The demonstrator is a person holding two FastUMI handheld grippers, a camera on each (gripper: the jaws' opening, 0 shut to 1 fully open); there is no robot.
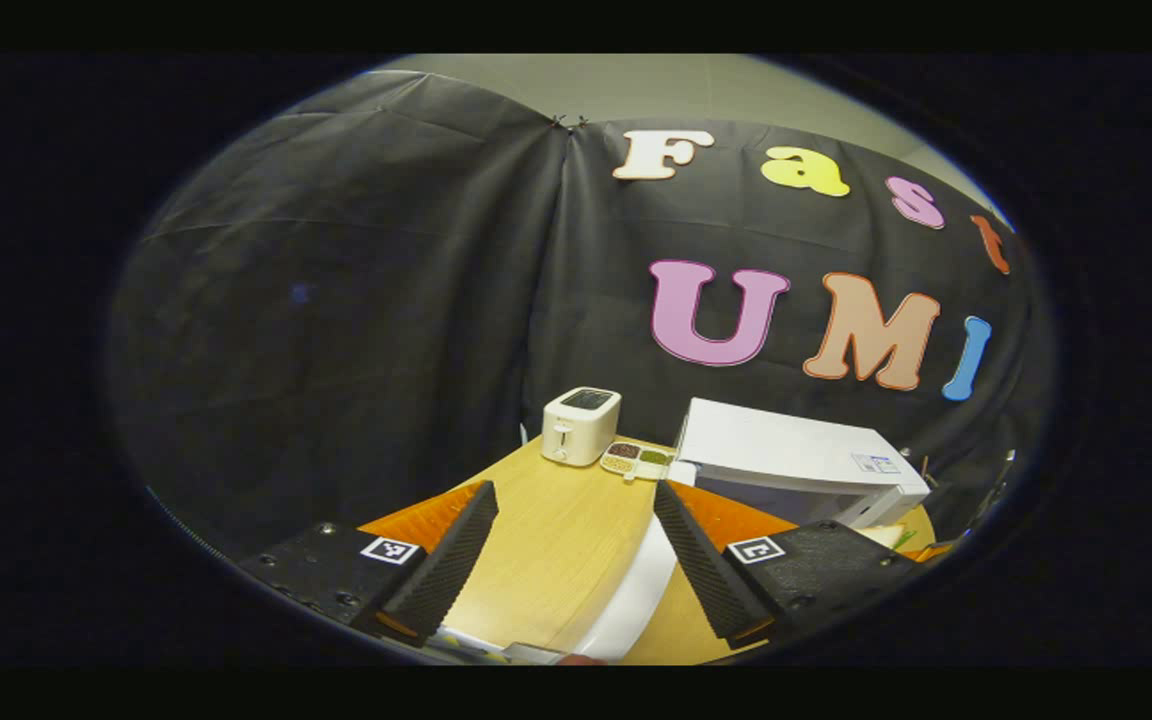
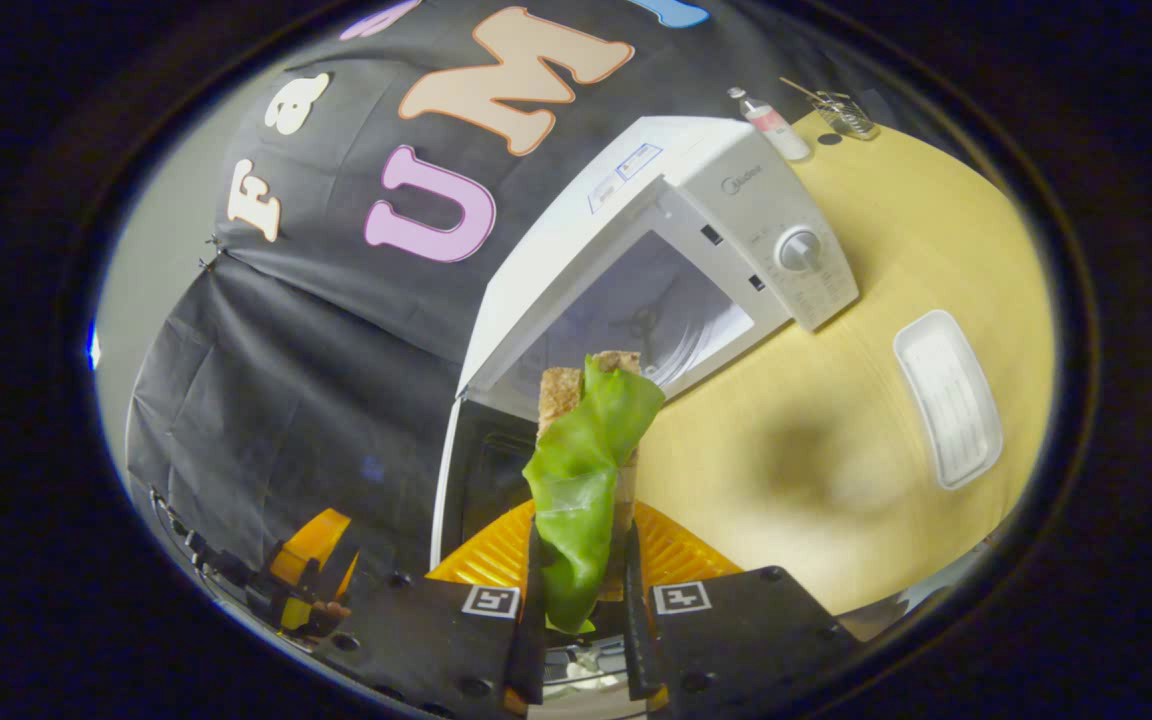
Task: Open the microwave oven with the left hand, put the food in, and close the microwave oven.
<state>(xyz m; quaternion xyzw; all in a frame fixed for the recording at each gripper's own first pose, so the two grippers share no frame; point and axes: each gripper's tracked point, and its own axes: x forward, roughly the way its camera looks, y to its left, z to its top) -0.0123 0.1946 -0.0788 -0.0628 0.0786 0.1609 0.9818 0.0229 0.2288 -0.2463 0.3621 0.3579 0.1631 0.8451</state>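
Between right gripper (image 2: 581,620) fingers: sandwich (image 2: 586,450), lettuce hiding most of bread, clamped upright before open microwave (image 2: 656,250); door (image 2: 466,480) edge-on, dim. Left gripper (image 1: 576,560) spread wide, empty, over table (image 1: 556,540); microwave (image 1: 796,465) front cut off, perhaps open.

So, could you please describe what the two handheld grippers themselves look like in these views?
The left gripper has two wedge-shaped fingers with ribbed inner faces, on dark blocks with screw heads, each bearing a square black-and-white marker. An orange part sits behind them. The right gripper is built the same: dark screwed blocks, square markers and a ribbed orange part.
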